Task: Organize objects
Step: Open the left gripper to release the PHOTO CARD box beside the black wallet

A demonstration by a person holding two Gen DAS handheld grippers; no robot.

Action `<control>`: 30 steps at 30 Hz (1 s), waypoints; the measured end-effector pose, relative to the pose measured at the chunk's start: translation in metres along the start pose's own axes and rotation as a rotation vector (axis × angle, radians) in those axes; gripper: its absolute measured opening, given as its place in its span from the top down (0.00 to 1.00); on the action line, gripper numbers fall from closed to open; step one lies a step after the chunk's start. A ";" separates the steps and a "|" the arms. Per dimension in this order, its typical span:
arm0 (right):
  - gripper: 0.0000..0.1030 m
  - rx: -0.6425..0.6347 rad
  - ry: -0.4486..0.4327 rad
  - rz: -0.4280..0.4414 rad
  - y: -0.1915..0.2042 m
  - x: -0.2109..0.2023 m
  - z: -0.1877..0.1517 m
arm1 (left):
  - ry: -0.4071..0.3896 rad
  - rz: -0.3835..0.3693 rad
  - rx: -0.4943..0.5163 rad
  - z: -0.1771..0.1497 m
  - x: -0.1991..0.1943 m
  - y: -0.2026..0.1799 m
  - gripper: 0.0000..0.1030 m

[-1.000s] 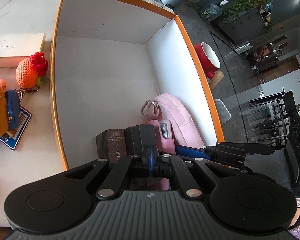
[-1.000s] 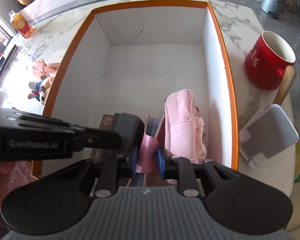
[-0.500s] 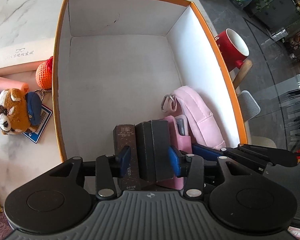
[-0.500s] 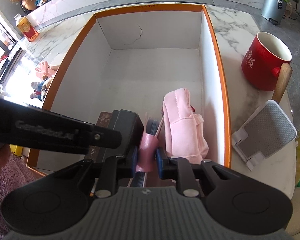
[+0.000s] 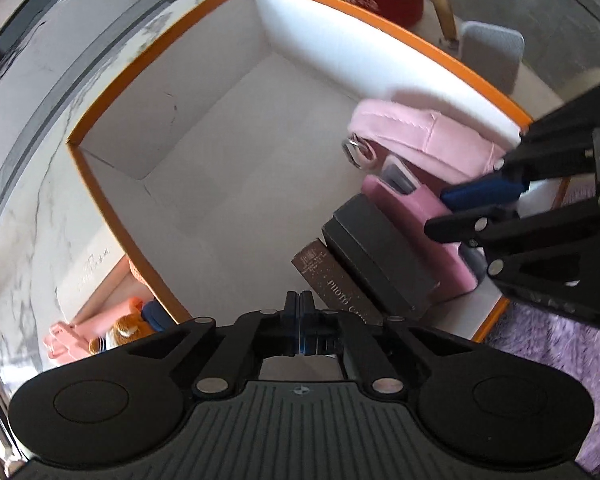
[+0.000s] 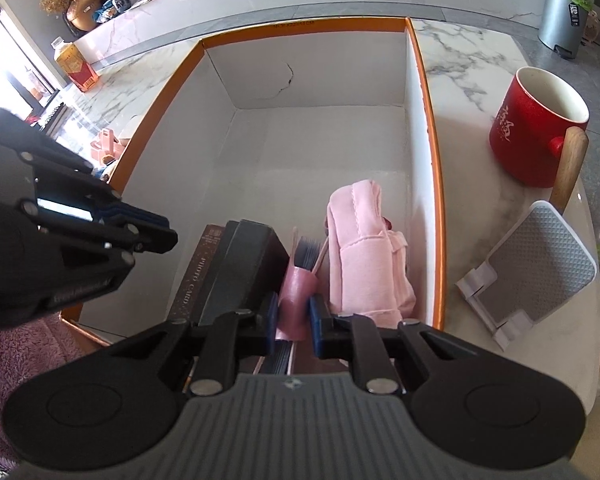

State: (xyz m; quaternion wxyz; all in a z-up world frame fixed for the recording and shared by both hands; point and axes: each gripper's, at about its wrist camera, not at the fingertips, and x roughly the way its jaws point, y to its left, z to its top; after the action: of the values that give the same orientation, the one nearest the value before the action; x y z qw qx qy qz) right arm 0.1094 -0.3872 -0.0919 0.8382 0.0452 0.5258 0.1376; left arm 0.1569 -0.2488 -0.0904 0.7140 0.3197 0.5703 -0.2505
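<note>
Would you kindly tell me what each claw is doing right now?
Left claw: shut, empty.
Right claw: shut on the pink pouch.

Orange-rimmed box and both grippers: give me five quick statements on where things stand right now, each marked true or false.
1. The right gripper is closed on the pink card holder. True.
2. The left gripper grips the black box. False: its jaws are shut on nothing, beside the box.
3. The red mug stands inside the orange-rimmed box. False: it stands outside, on the marble counter.
4. The pink pouch lies against the box's right wall. True.
5. The brown photo-card box lies outside the box. False: it stands inside, next to the black box.
</note>
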 end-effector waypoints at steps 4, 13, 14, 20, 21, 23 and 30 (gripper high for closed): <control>0.83 -0.027 0.010 0.002 0.001 0.000 0.001 | 0.085 -0.022 0.203 0.006 0.018 -0.004 0.99; 0.83 -0.047 0.023 0.010 0.000 0.001 0.004 | 0.161 -0.173 0.290 0.017 0.051 -0.010 0.99; 0.84 -0.054 0.024 0.006 0.001 0.001 0.004 | 0.154 -0.191 0.277 0.018 0.052 -0.011 0.99; 0.87 -0.171 0.031 -0.083 0.015 -0.007 0.012 | 0.069 -0.311 0.174 0.028 0.048 -0.013 0.99; 0.87 -0.187 0.037 -0.100 0.016 -0.007 0.014 | 0.064 -0.300 0.166 0.030 0.050 -0.015 0.99; 0.87 -0.204 0.053 -0.113 0.016 -0.005 0.016 | 0.057 -0.278 0.130 0.031 0.056 -0.015 1.00; 0.81 -0.149 -0.061 -0.069 0.006 -0.061 0.024 | 0.008 -0.309 0.042 0.026 0.060 -0.009 0.99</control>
State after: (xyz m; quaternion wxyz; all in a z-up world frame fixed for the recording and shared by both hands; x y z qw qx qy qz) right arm 0.1046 -0.3971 -0.0271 0.8590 -0.0312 0.4898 0.1461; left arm 0.1811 -0.2741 -0.1468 0.6578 0.2438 0.6102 -0.3681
